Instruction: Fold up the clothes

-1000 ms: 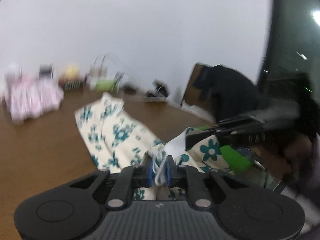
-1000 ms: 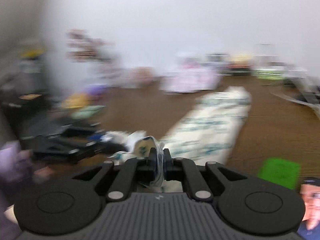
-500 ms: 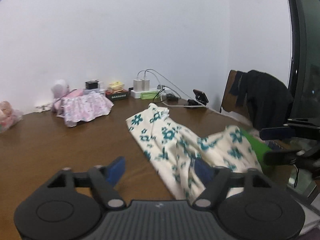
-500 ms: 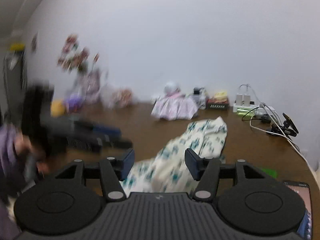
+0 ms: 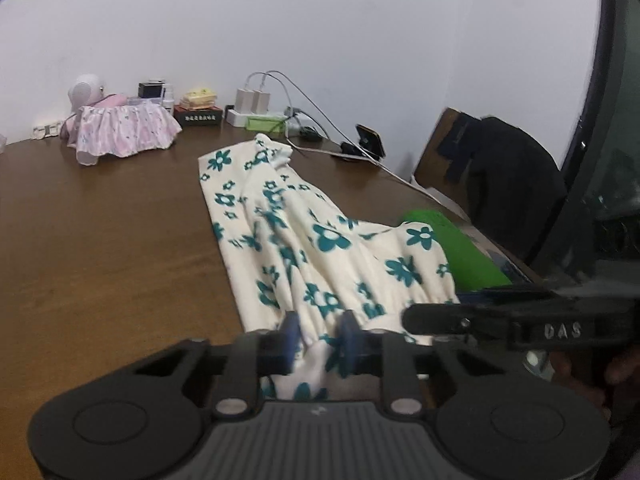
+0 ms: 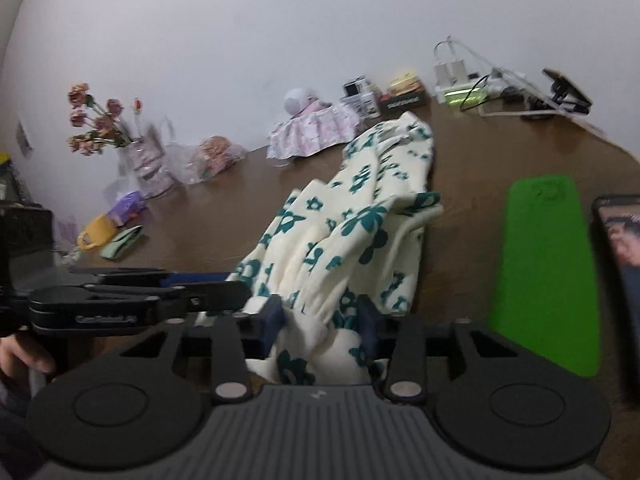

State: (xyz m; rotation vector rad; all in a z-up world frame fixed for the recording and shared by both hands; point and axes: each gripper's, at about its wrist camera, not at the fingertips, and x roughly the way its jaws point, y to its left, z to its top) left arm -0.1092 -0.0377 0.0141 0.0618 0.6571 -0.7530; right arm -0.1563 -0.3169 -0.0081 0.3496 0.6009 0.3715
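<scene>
1. Half a second ago both hand-held grippers hovered wide apart; now the left hand-held gripper [image 5: 319,338] and right hand-held gripper [image 6: 320,322] straddle the floral trousers' [image 5: 320,248] gathered near edge, jaws narrowed but not pinched.
2. Folding looks barely begun: the trousers lie rumpled lengthwise along the table [image 5: 100,240].
3. Bare table lies left; a green cloth [image 6: 548,272] crowds the right edge.

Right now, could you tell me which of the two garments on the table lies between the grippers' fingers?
The cream garment with teal flowers, stretched along the table up to both grippers. The pink frilled one sits far back by the wall, untouched.
</scene>
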